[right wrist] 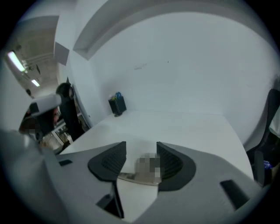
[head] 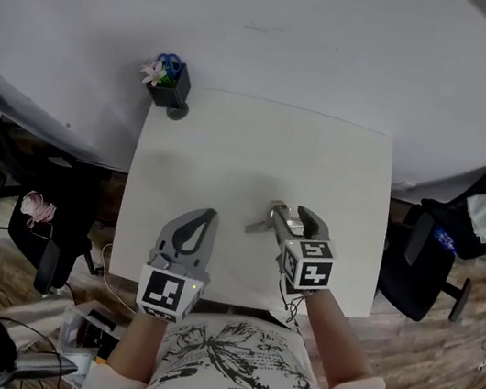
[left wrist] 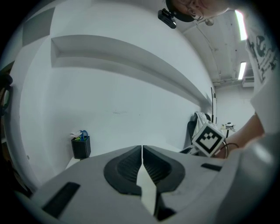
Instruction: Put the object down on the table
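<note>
A small silvery metal object point(head: 259, 225) lies low over the white table point(head: 261, 146) near its front edge. My right gripper point(head: 293, 212) has it between its jaws, and one end sticks out to the left. In the right gripper view the metal object point(right wrist: 131, 177) spans the gap deep in my right gripper point(right wrist: 141, 146), with its ends against both pads; a mosaic patch hides part of it. My left gripper point(head: 206, 217) hovers at the front left of the table, jaws together with nothing between them; the left gripper view shows the same point(left wrist: 142, 148).
A black pen holder point(head: 169, 85) with a flower and blue scissors stands at the table's far left corner. Black office chairs stand to the right point(head: 418, 257) and left point(head: 50, 234) of the table. A white wall rises behind it.
</note>
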Tool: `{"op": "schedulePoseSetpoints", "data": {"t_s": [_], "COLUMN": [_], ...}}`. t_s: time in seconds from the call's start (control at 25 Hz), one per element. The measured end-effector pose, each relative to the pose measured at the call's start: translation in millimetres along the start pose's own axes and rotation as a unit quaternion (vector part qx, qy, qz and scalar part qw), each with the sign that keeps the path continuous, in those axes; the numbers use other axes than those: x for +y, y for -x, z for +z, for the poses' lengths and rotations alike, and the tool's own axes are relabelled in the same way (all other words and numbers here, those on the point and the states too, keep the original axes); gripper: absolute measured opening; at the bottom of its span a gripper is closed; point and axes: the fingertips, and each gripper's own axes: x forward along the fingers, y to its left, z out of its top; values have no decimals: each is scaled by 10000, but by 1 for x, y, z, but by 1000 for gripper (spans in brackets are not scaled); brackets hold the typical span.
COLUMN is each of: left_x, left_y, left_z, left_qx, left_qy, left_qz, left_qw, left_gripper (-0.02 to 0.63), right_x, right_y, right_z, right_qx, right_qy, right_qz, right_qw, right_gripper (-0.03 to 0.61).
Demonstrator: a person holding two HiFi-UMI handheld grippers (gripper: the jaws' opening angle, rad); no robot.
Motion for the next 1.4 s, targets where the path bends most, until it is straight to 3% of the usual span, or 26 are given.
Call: {"op": "schedulePoseSetpoints", "data": {"t_s": [0.44,0.8,0.96,1.08,1.4], "left_x": [-60,-72,-75,-84,-82], "left_y": [24,37,37,36,39], "left_z": [67,115,121,124,124], "left_qx": [-405,-798,-780,-798,-829], "left_qy": [-246,-488,-504,-646,-465], "left_qz": [198,443,427,350,411], "left_qw": [9987,9946,9948,9941,9946], "left_gripper": [12,12,12,12,12], "right_x": [-15,-8,-3,-4,-6], "right_y": [131,210,225,225,221], "right_z": [79,124,130,128,122], "right_qx": [-1687,-3074,-3315,-3328,-3272], "right_qy": [-159,863,989,921,957], "right_qz": [469,269,367,430,236], "right_qw": [9844,9473,9375,9375,9398], "right_gripper": [-1,-8,-8,-8,-9]}}
